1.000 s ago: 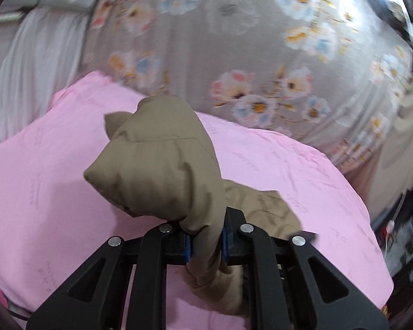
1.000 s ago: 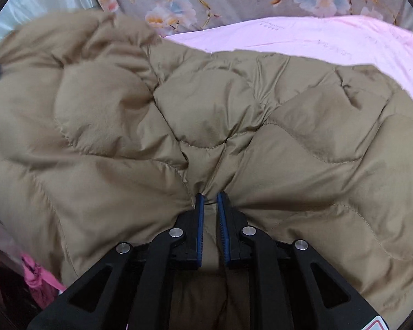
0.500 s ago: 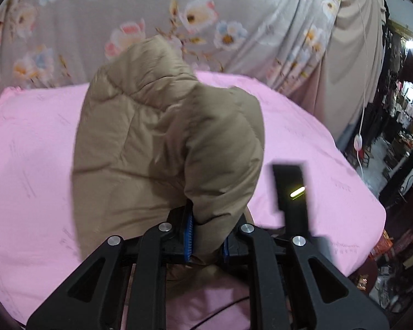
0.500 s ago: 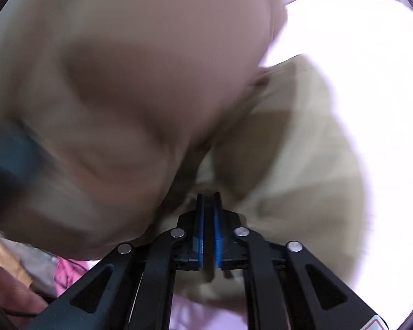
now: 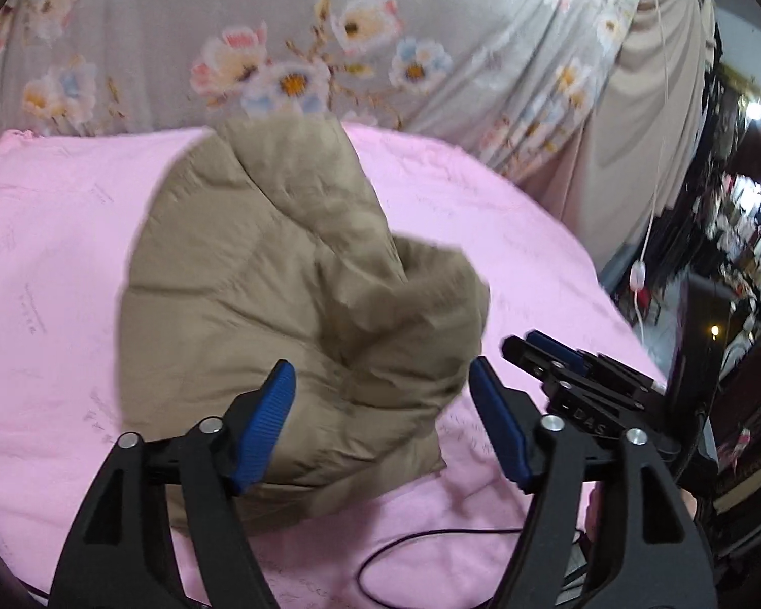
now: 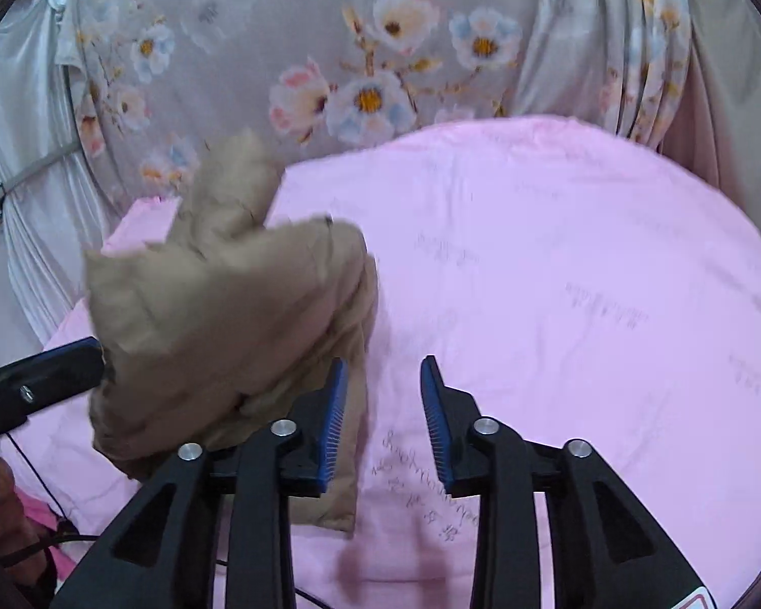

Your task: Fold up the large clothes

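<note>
A tan quilted puffer jacket (image 5: 289, 314) lies bunched in a loose heap on the pink sheet (image 5: 45, 264). My left gripper (image 5: 383, 426) is open, its blue pads on either side of the jacket's near edge, gripping nothing. My right gripper (image 6: 383, 421) is open and empty just right of the jacket (image 6: 228, 319), over bare pink sheet (image 6: 558, 279). The right gripper also shows in the left wrist view (image 5: 573, 380) at the right, and the left gripper in the right wrist view (image 6: 40, 380) at the left edge.
A grey floral curtain (image 5: 330, 40) hangs behind the table, with a beige cloth (image 5: 649, 116) to its right. A black cable (image 5: 431, 548) lies at the sheet's near edge. Shop racks (image 5: 746, 233) stand at far right. White drapery (image 6: 20, 152) hangs at left.
Both grippers were shut on the jacket and carrying it; now both have opened and let it go. The jacket has dropped onto the pink sheet in a heap.
</note>
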`<action>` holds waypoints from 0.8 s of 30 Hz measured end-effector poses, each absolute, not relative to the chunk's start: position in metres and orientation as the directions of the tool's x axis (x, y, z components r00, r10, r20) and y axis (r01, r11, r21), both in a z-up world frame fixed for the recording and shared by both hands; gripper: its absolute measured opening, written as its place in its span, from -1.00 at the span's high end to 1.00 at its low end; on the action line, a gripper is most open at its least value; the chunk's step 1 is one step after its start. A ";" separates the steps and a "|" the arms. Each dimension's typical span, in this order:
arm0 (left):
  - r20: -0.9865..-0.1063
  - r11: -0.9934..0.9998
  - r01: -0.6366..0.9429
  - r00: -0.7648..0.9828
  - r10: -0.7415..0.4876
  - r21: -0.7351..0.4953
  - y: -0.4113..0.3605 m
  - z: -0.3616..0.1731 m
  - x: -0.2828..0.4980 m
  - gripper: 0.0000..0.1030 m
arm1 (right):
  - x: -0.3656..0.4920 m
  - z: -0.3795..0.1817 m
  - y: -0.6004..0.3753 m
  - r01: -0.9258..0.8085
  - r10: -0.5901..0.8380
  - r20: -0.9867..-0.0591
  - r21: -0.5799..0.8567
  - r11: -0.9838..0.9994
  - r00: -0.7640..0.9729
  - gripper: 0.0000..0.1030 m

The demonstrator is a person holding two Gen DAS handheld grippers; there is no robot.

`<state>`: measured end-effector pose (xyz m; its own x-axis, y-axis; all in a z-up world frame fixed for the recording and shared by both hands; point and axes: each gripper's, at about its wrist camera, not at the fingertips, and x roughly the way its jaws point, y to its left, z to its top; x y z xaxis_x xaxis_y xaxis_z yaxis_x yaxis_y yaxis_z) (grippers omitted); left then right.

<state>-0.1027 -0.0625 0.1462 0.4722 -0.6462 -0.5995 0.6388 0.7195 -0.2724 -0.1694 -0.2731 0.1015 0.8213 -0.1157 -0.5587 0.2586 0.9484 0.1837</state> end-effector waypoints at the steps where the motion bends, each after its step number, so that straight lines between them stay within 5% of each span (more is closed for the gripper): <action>1: -0.577 0.746 0.611 0.520 -0.629 -0.263 -0.048 0.155 -0.102 -0.38 | -0.174 0.111 -0.268 0.242 -0.118 -0.533 0.168 0.956 0.838 0.18; 7: -0.626 0.885 0.398 0.634 -0.455 -0.240 0.007 0.155 -0.065 -0.38 | -0.170 0.158 -0.219 0.127 -0.089 -0.454 0.055 0.990 0.887 -0.18; 16: -0.734 0.916 0.337 0.563 -0.380 -0.216 0.020 0.116 -0.047 -0.38 | -0.127 0.133 -0.183 0.091 -0.107 -0.570 -0.057 0.994 0.814 -0.19; 18: -0.752 0.913 0.353 0.541 -0.377 -0.204 0.015 0.107 -0.050 -0.38 | -0.126 0.128 -0.192 0.102 -0.095 -0.587 -0.021 0.995 0.804 -0.10; 21: -0.779 0.912 0.368 0.514 -0.361 -0.180 0.004 0.094 -0.048 -0.38 | -0.125 0.116 -0.210 0.141 -0.090 -0.638 0.030 0.990 0.765 0.58; 24: -0.802 0.908 0.373 0.474 -0.363 -0.190 0.001 0.082 -0.045 -0.41 | -0.130 0.100 -0.223 0.173 -0.071 -0.682 0.083 0.981 0.728 0.69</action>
<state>-0.0445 0.0009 0.0816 0.4741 -0.3626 -0.8023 0.3732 0.9081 -0.1899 -0.1301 -0.2229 0.1003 0.7284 -0.0707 -0.6815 0.1733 0.9813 0.0834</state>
